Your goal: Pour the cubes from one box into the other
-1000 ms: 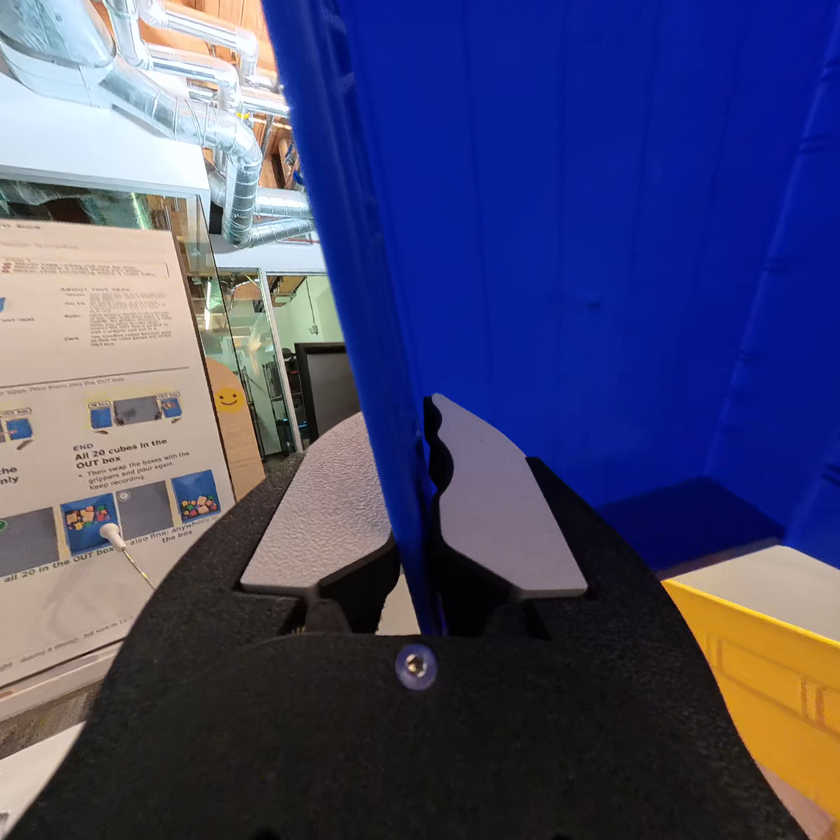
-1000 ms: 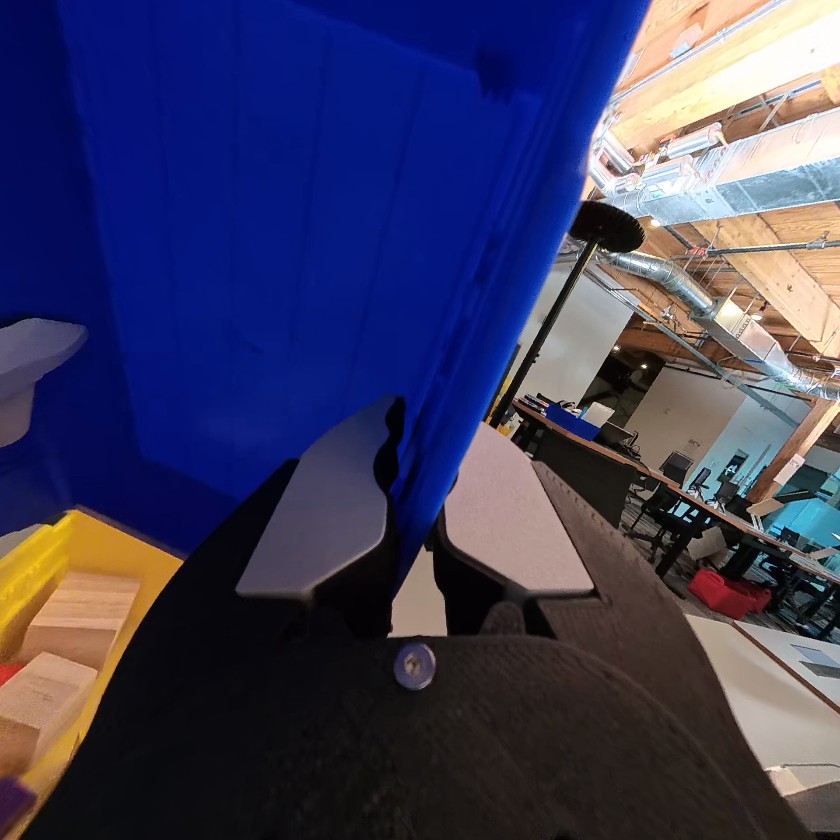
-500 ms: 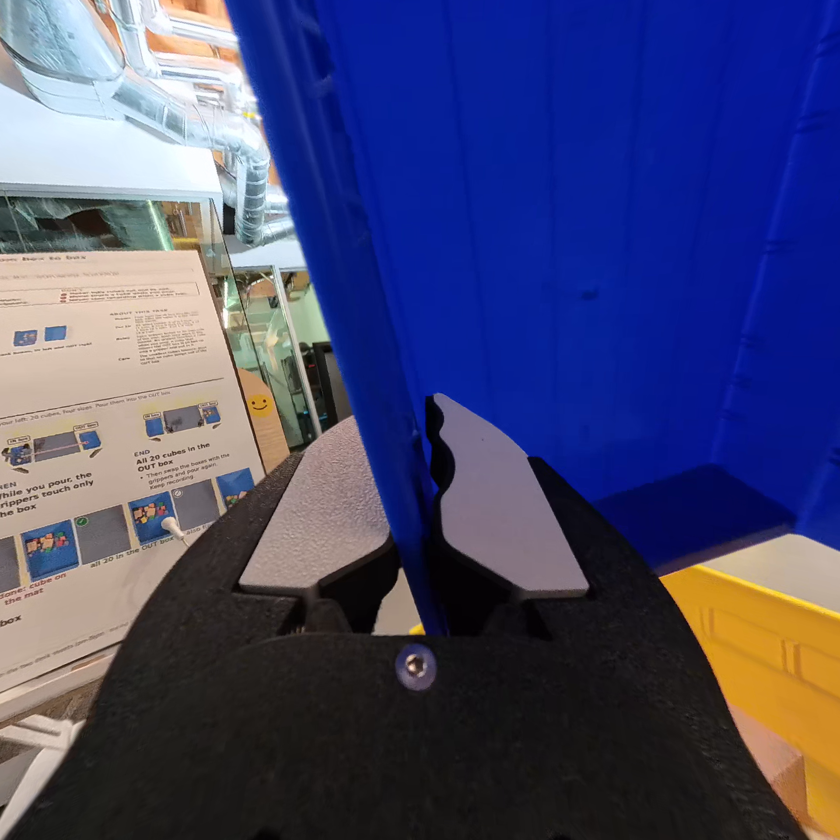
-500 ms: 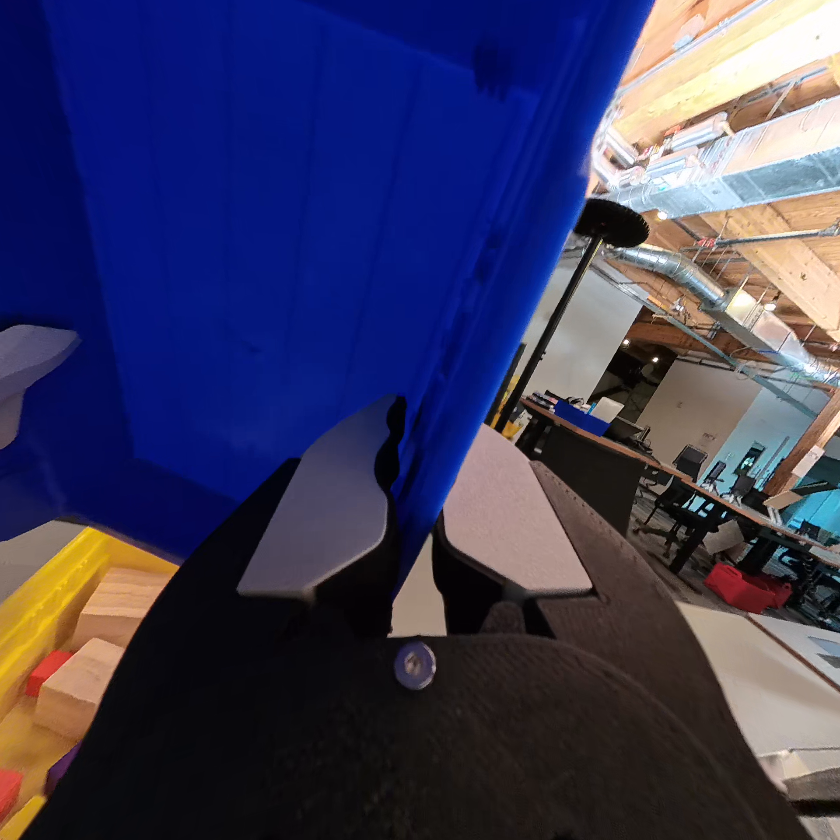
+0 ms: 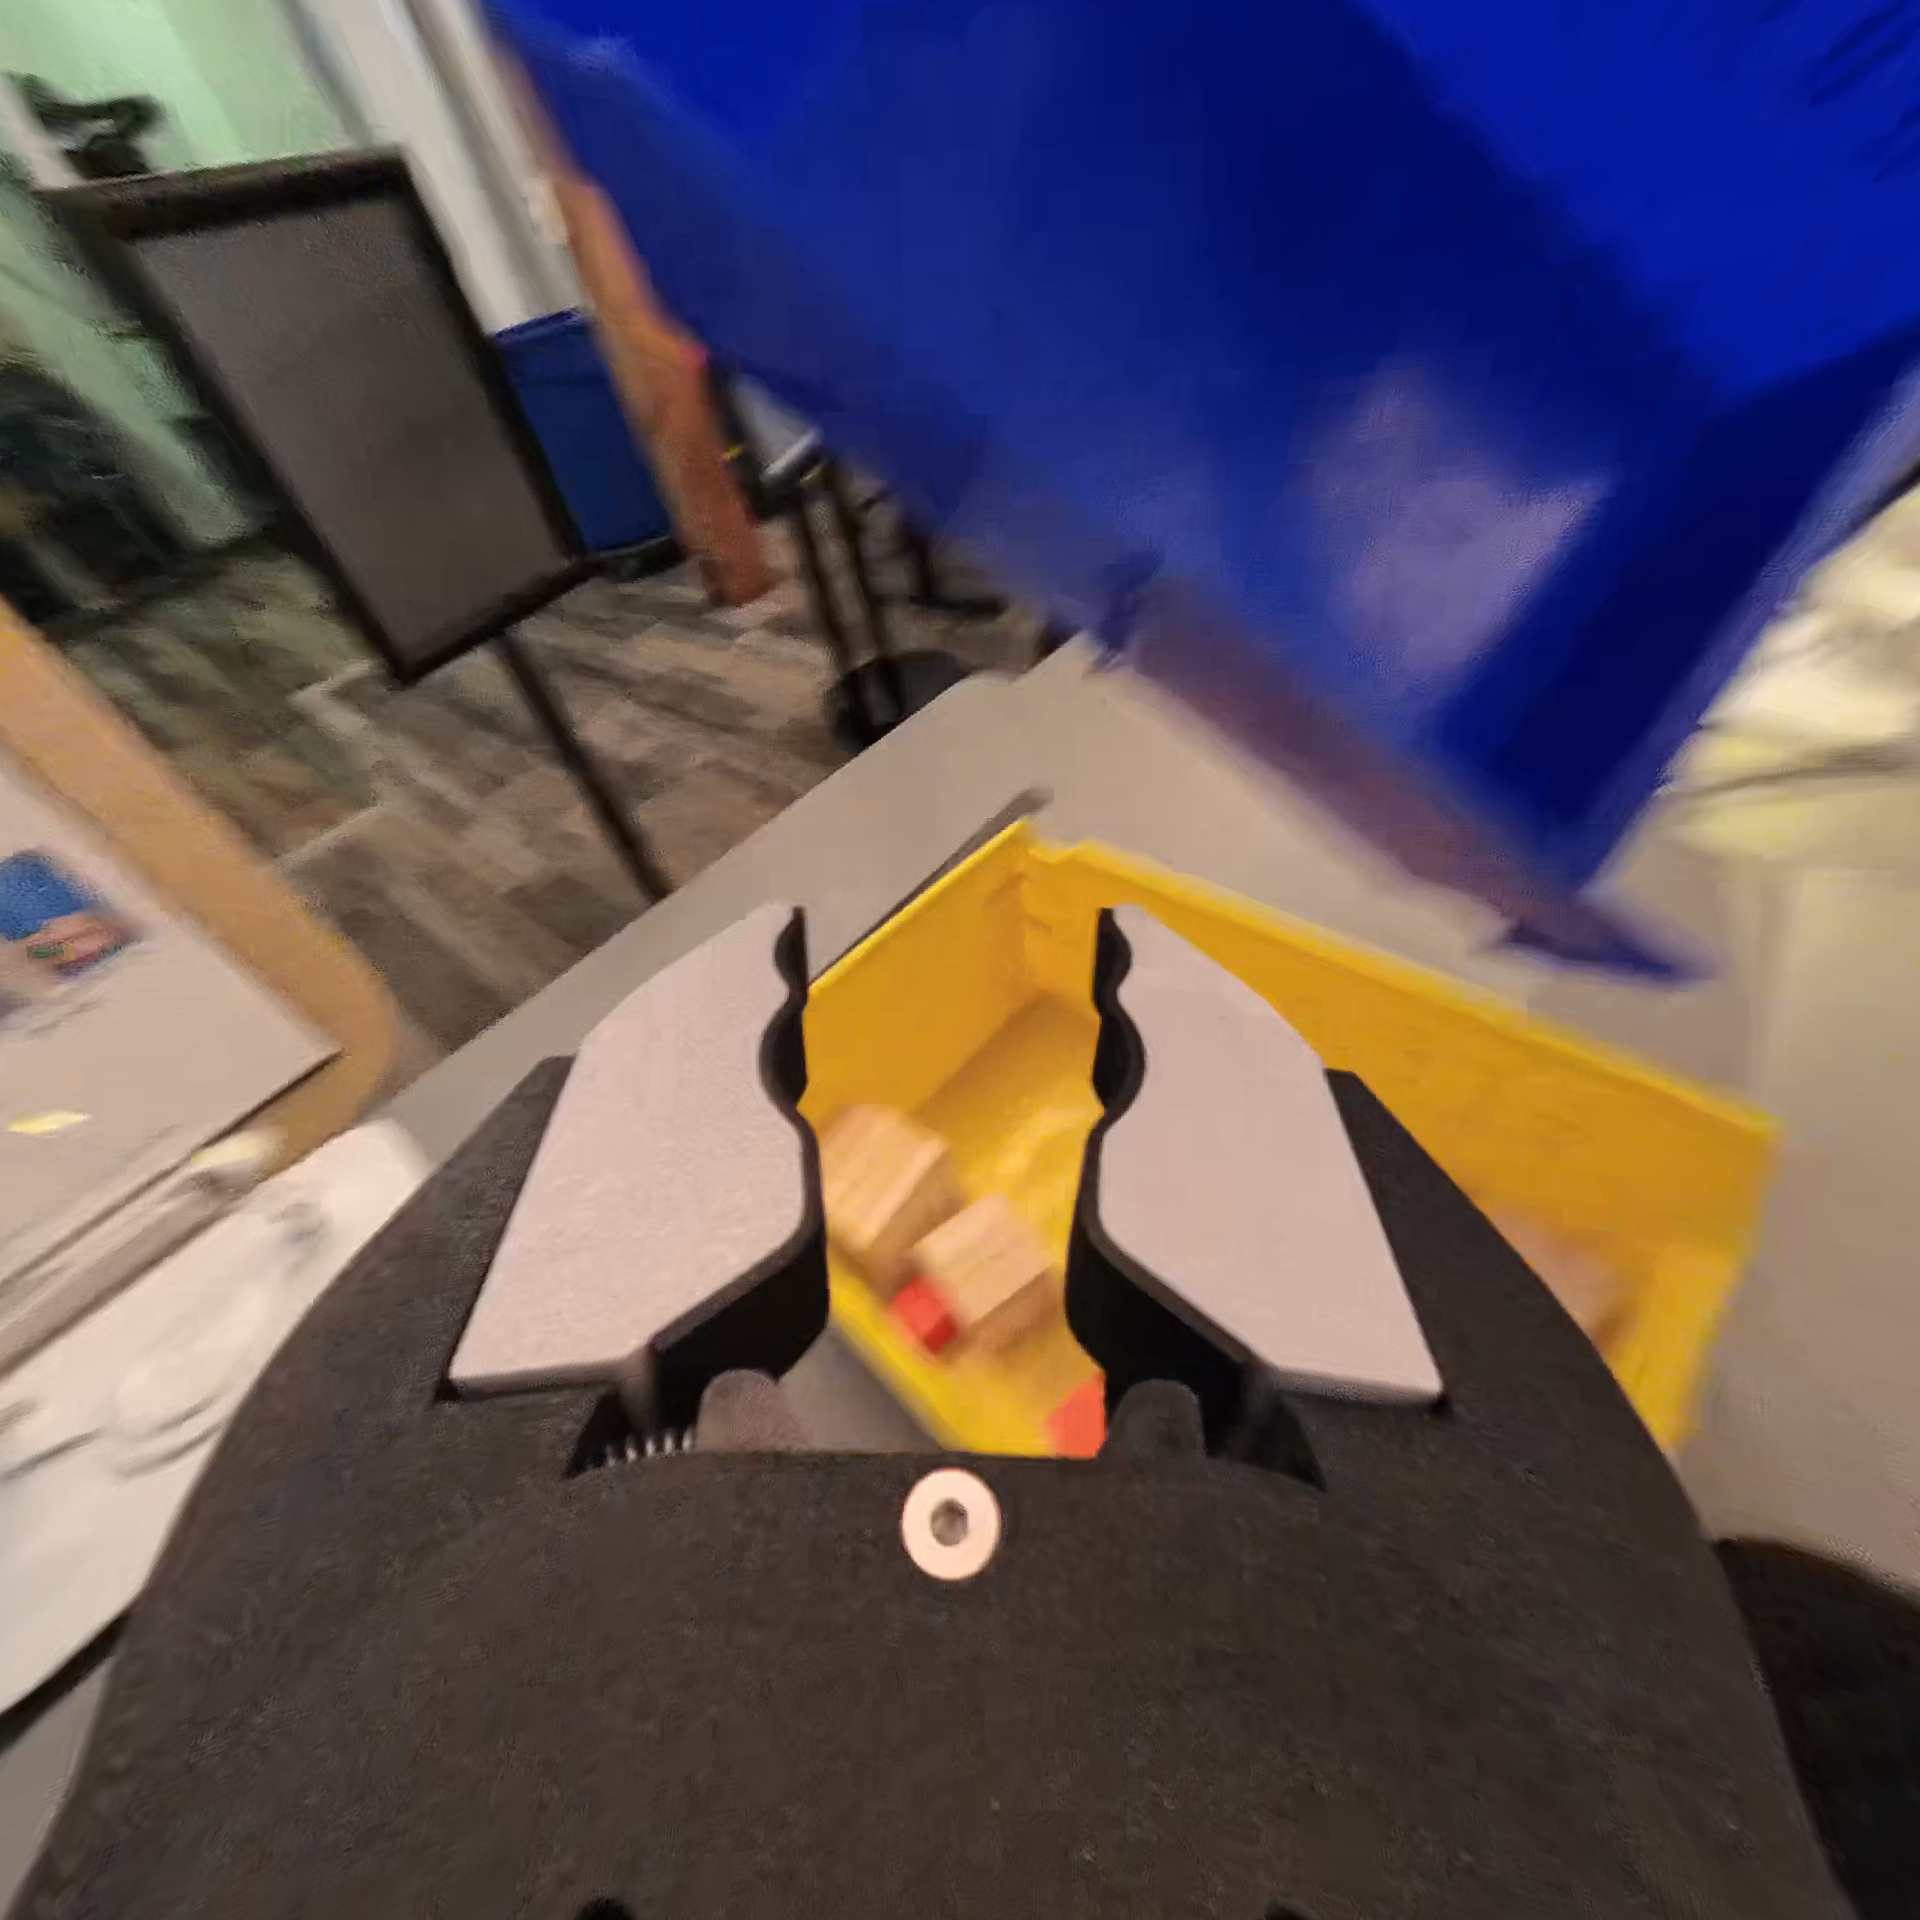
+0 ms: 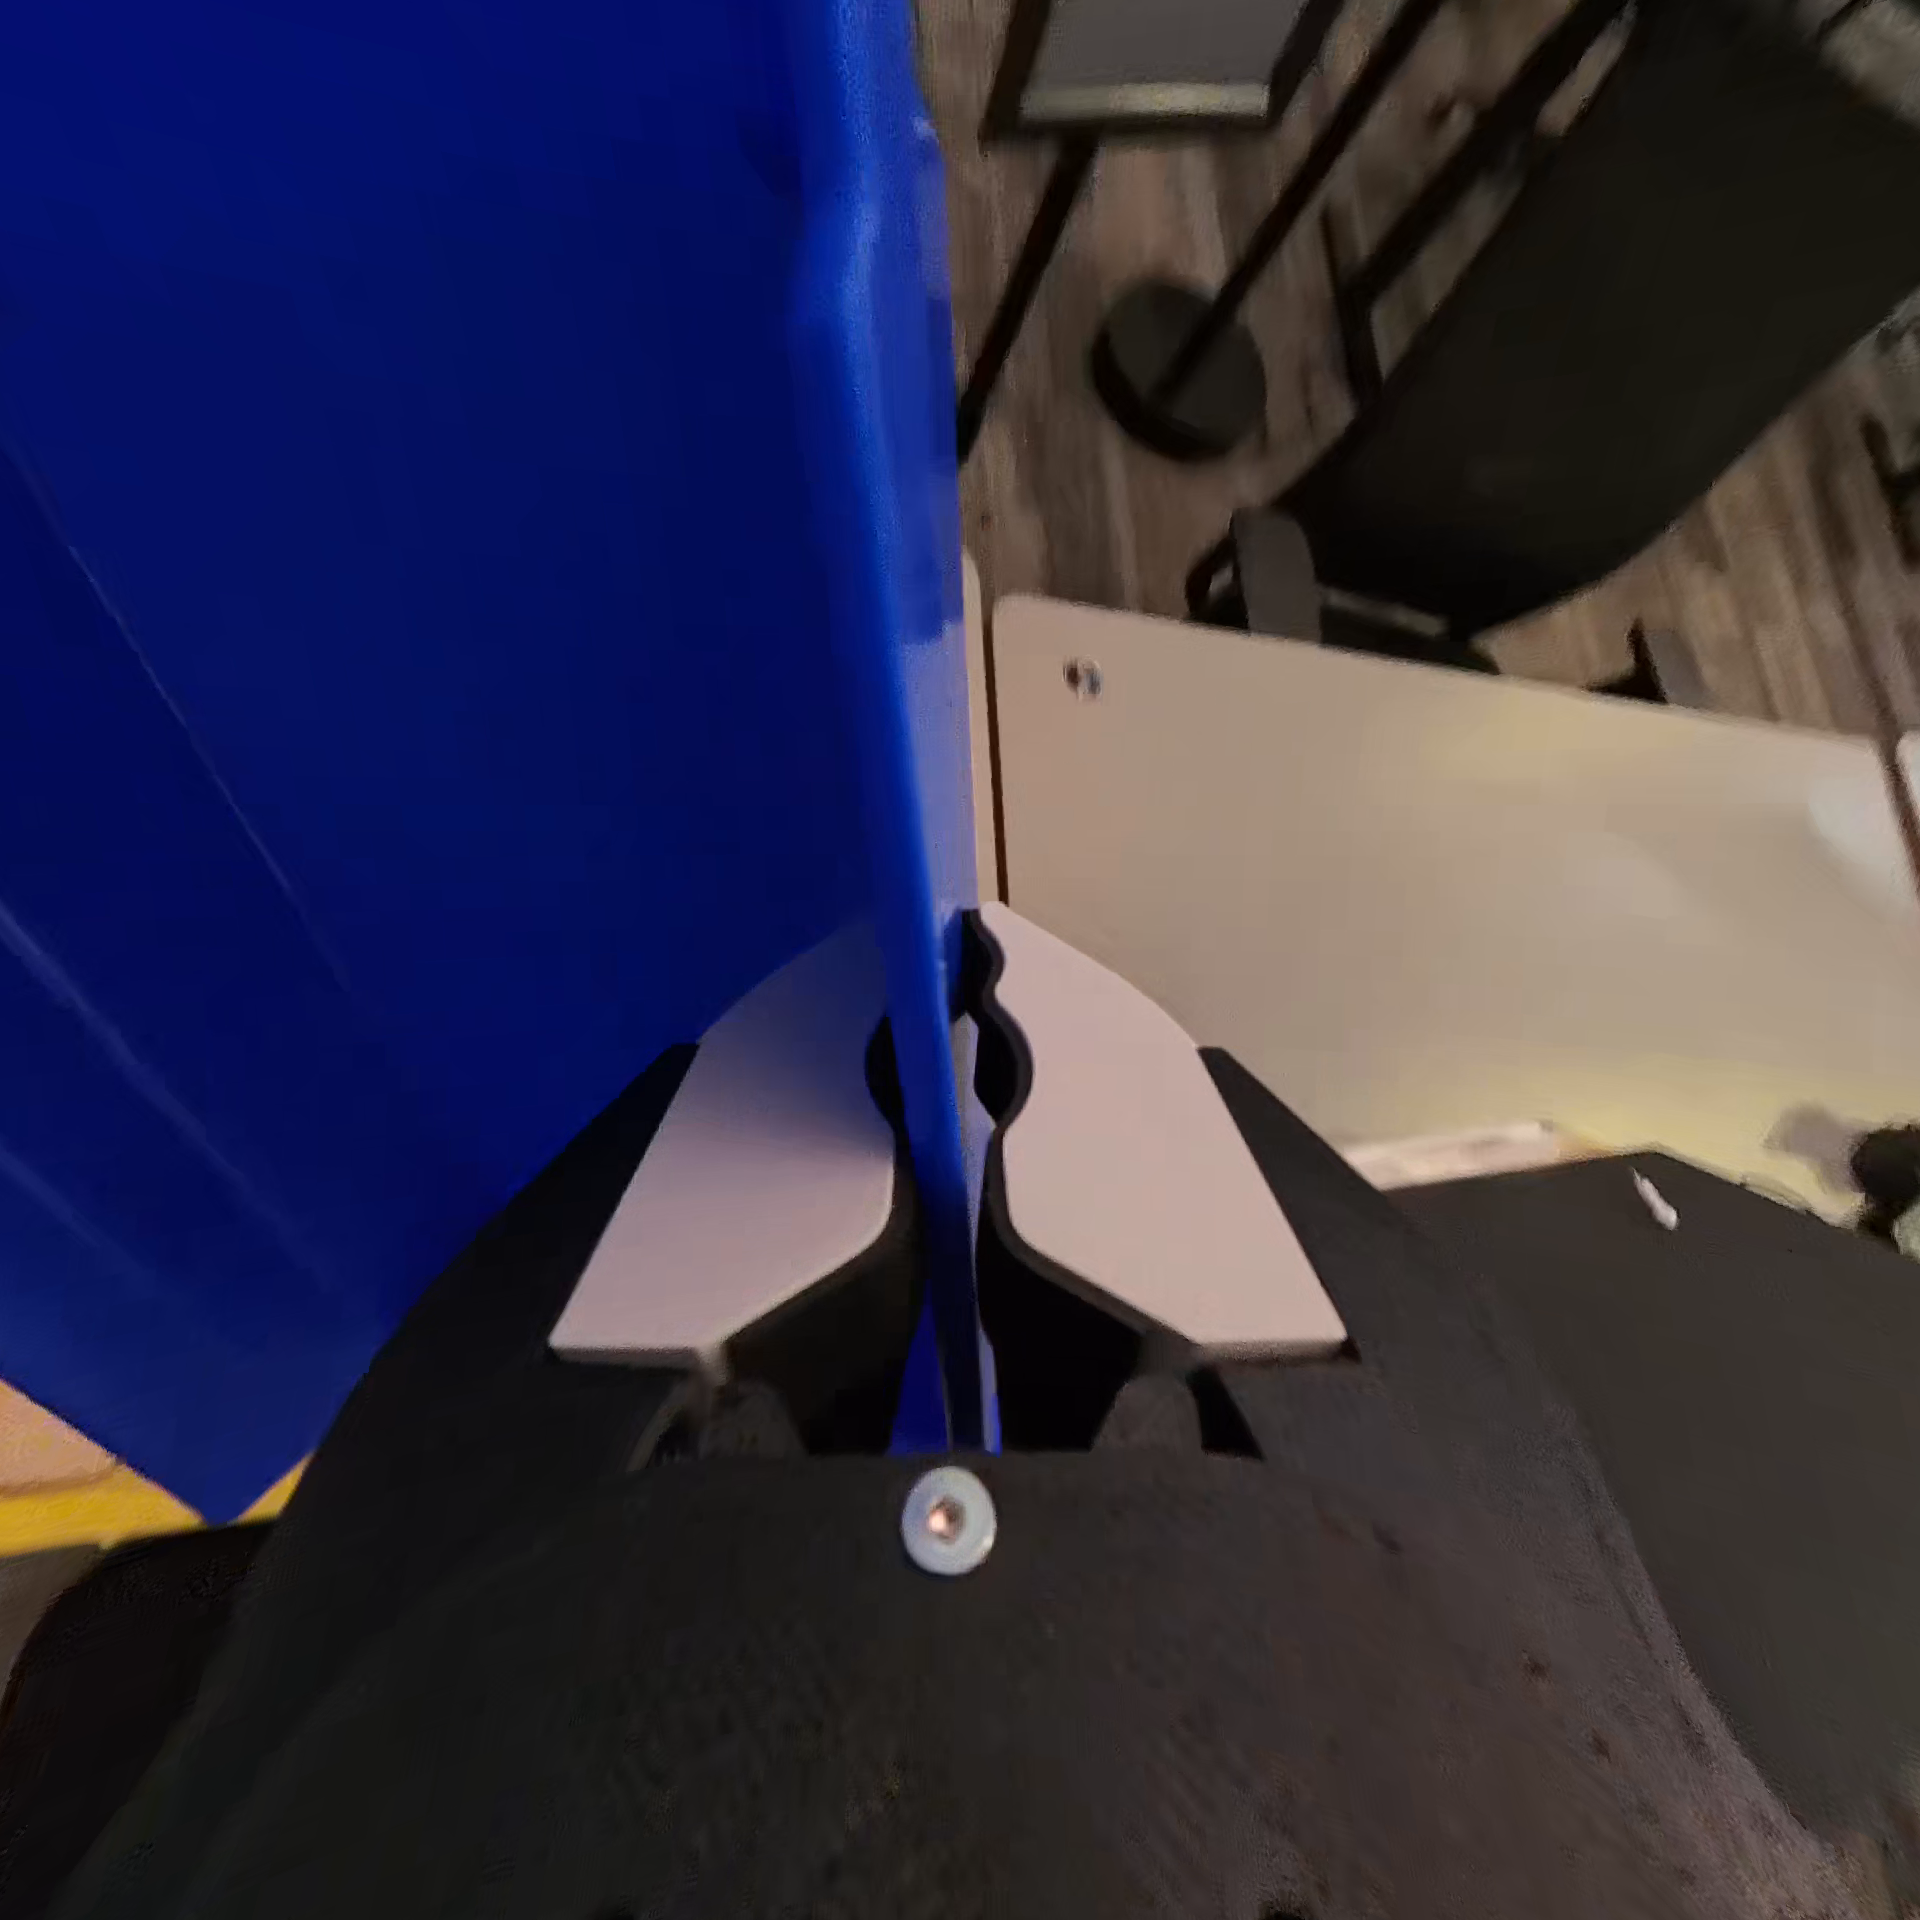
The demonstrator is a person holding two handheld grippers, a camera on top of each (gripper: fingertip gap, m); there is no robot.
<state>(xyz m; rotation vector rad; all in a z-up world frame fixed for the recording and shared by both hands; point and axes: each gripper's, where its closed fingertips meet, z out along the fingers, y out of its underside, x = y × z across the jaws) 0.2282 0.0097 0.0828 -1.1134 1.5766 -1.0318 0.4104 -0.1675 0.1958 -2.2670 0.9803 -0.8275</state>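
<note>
My left gripper (image 5: 948, 966) is open with nothing between its pads. It hangs above the yellow box (image 5: 1455, 1049), which stands on the grey table (image 5: 935, 748) and holds wooden cubes (image 5: 883, 1184) and red cubes (image 5: 920, 1320). The blue box (image 5: 1195, 312) hangs blurred in the air at the upper right of that view, apart from my left gripper. My right gripper (image 6: 935, 977) is shut on the blue box's (image 6: 416, 623) side wall, with one pad on each face of the wall.
A black panel on a stand (image 5: 343, 405) and a printed sheet (image 5: 125, 997) are at the left beyond the table. A white table top (image 6: 1455, 883), a black chair (image 6: 1610, 343) and a stand's round base (image 6: 1174, 364) lie to the right.
My left gripper let go of the blue box's wall and opened, and now points down at the yellow box. My right gripper keeps its hold and has swung the blue box round.
</note>
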